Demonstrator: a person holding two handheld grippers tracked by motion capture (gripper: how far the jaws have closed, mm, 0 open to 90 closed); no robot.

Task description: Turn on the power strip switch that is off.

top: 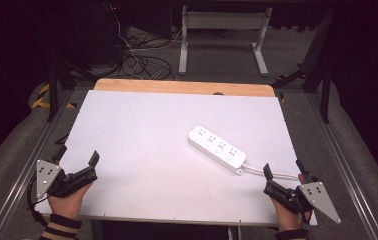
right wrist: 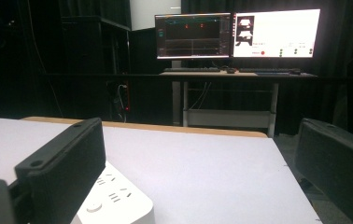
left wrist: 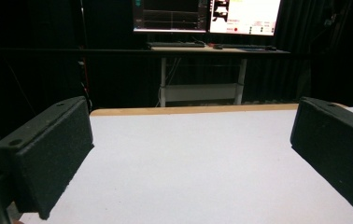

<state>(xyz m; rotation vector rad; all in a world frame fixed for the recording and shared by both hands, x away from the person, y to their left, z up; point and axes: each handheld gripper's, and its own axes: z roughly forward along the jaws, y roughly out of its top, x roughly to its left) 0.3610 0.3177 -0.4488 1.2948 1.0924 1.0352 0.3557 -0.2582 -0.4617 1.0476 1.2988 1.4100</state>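
White rigid plastic power strip [top: 217, 147] w/ cable looks light, slick: take across narrow sides w/ right hand-held gripper [top: 283, 176], jaws open, empty; left hand-held gripper [top: 77, 166] open too.

So my left gripper [top: 77, 165] sits at the table's [top: 142, 150] near-left corner with bare tabletop between its fingers [left wrist: 48, 154]. The power strip [top: 217, 148] lies diagonally just ahead-left of my right gripper's [top: 282, 176] fingers [right wrist: 67, 168], cable [top: 269, 173] trailing back beside them.

No legible text; writing on monitors [right wrist: 236, 35] too small to read.
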